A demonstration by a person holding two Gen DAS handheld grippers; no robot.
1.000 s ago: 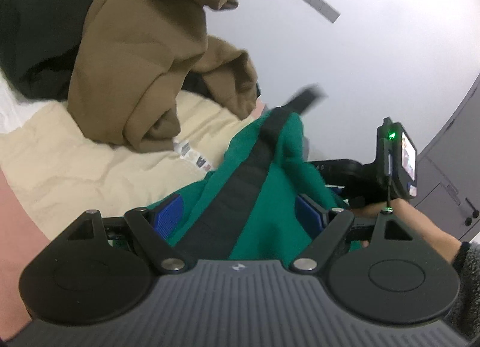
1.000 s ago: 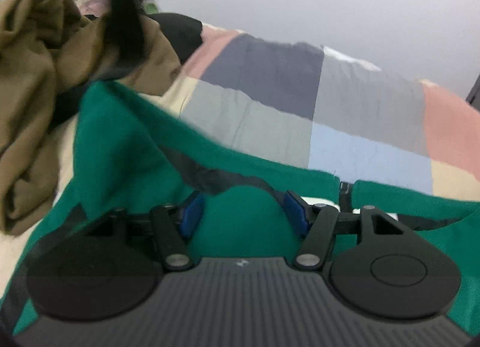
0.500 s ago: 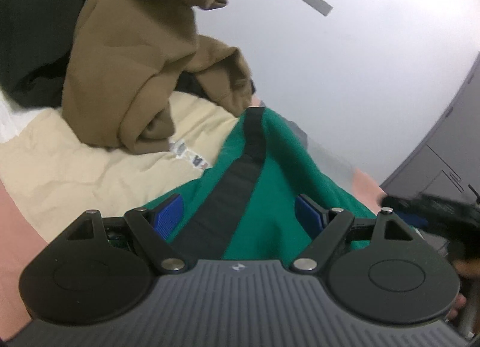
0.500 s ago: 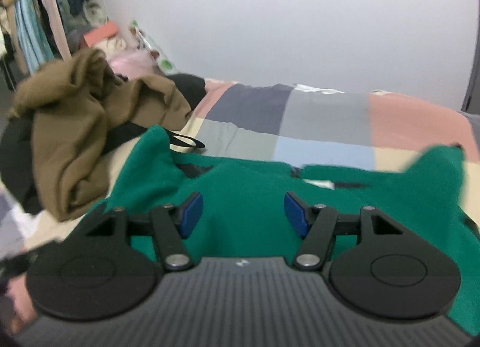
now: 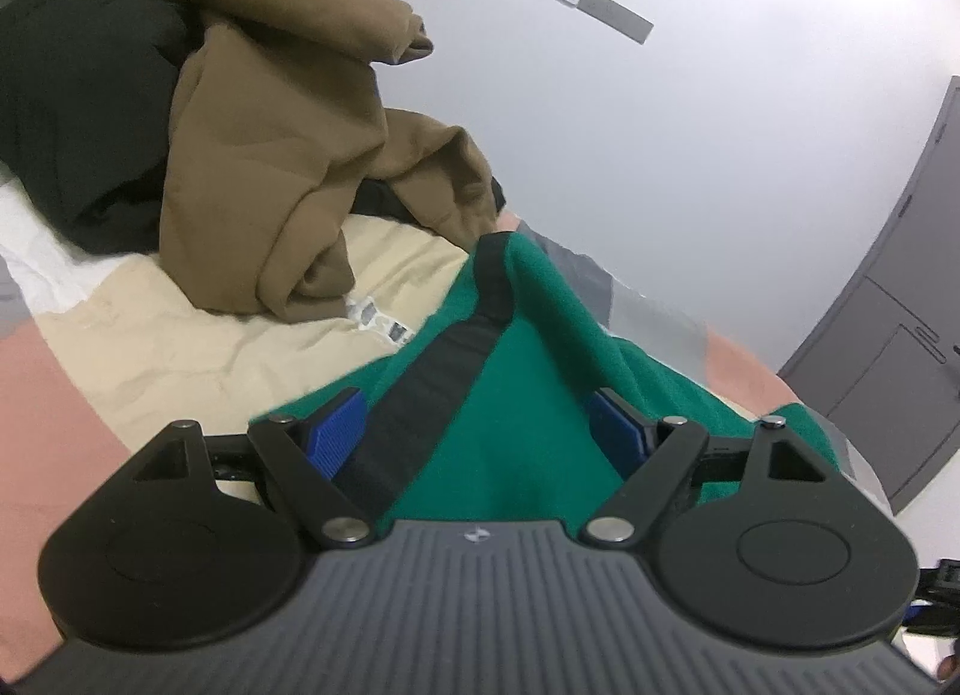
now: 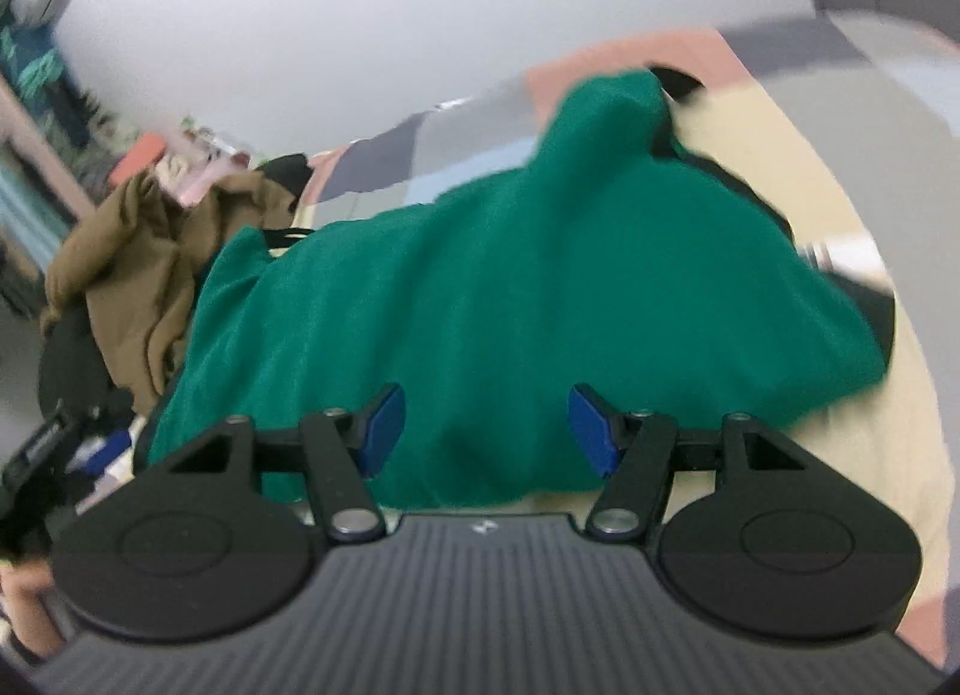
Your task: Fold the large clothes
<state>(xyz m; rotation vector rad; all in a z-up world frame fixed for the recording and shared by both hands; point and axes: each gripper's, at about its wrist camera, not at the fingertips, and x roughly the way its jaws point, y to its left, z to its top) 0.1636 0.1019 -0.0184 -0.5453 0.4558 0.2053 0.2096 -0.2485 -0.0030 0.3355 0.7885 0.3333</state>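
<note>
the left gripper [image 5: 477, 431] has its blue pads [image 5: 333, 432] wide apart, and the green garment [image 5: 528, 395] lies between them, with its black band [image 5: 444, 365] running close to the left pad. the pads do not press on the cloth. the right gripper [image 6: 486, 428] is also spread apart, just over the near edge of the same garment [image 6: 492, 287], and holds nothing. the garment lies in a heap on the bed cover [image 5: 180, 347], which has patches of cream, pink and grey. in the right view the picture is blurred, so the folds are not clear. beyond the garment, a brown hoodie [image 5: 282, 155] is piled on a black cloth [image 5: 84, 113] at the far side of the bed. behind them is a white wall [image 5: 690, 125], and a grey door [image 5: 888, 359] stands at the right.
</note>
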